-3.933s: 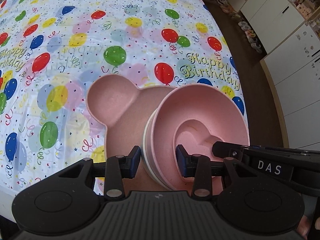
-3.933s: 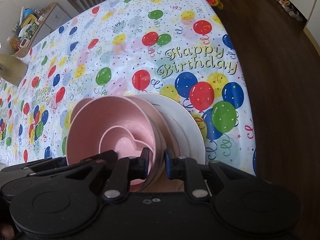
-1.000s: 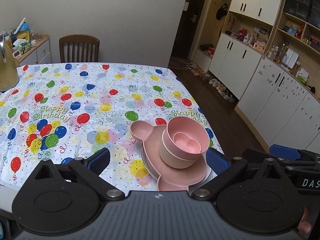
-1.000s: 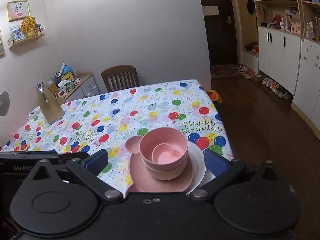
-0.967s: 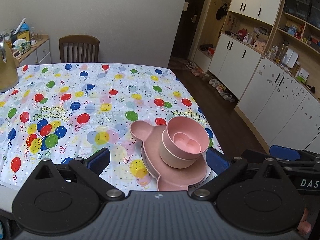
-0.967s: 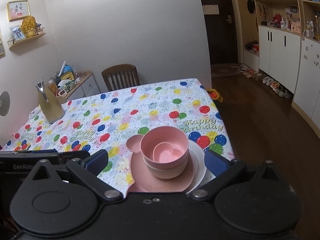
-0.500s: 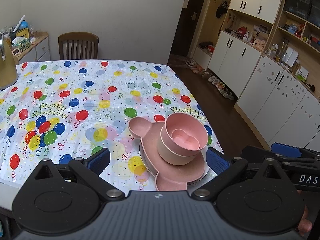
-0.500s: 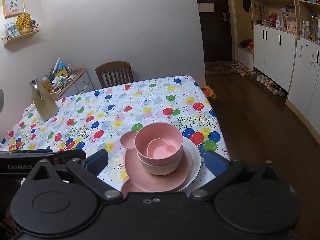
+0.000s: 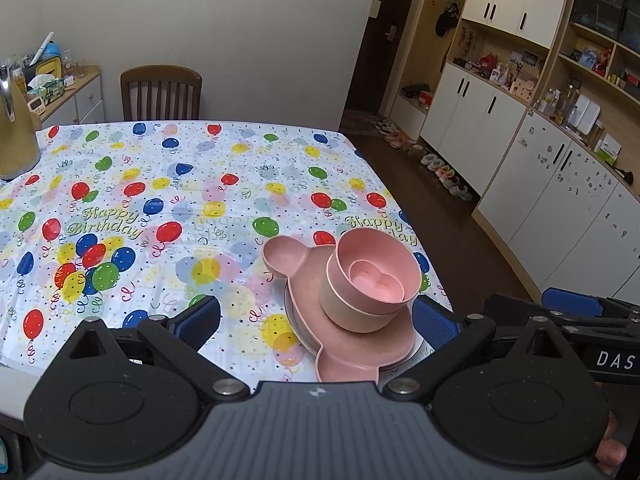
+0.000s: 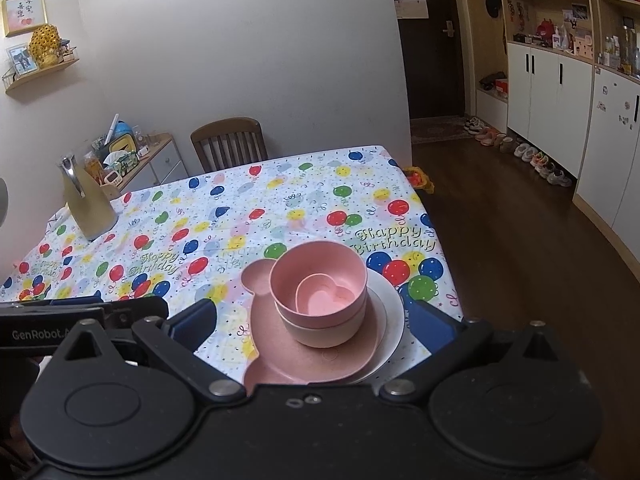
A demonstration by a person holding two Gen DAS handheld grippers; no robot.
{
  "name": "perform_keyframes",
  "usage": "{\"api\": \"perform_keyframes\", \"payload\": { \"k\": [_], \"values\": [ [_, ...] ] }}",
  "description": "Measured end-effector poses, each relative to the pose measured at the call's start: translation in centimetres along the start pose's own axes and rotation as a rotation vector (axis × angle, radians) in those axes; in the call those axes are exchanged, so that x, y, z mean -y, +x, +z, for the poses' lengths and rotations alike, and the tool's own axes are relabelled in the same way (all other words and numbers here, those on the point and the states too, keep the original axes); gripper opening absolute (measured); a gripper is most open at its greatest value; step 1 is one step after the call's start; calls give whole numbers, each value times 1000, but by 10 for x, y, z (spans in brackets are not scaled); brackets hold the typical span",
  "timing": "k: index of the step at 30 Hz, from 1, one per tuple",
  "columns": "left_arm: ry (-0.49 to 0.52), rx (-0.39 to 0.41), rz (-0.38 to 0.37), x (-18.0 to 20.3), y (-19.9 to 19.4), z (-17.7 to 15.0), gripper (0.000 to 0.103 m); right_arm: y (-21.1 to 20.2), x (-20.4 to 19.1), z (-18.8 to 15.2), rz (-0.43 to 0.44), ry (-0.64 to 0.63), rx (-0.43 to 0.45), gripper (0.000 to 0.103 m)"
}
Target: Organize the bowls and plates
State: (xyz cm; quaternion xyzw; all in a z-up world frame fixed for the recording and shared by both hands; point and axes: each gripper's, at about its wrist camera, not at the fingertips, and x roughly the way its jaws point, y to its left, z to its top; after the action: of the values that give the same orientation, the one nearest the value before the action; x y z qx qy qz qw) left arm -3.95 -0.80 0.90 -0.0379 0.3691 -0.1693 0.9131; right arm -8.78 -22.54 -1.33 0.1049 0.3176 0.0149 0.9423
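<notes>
Both of my tongs, left [image 9: 316,318] and right [image 10: 312,320], now hang back wide and empty instead of gripping the bowls [image 10: 320,288]. Everything sits nested on the plates [image 10: 390,322] near the table [image 9: 160,184] corner; I judge the stacking done.

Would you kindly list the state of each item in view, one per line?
Heart-shaped bowl: nested in pink bowl.
Pink bowl: nested in cream bowl.
Cream bowl: upright on pink plate.
Pink plate: on white plate.
White plate: flat on tablecloth.
Left gripper: open, empty.
Right gripper: open, empty.
</notes>
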Motion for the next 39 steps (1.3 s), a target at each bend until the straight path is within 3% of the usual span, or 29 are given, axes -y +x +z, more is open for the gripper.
{"api": "perform_keyframes", "payload": {
  "k": [27,39],
  "values": [
    [-6,-3,-3,-2,0,3,103,2,-5,1,-5,-4,-10,103],
    [-13,-42,0,-4,10,3,103,7,-2,1,-11,2,-28,103]
  ]
}}
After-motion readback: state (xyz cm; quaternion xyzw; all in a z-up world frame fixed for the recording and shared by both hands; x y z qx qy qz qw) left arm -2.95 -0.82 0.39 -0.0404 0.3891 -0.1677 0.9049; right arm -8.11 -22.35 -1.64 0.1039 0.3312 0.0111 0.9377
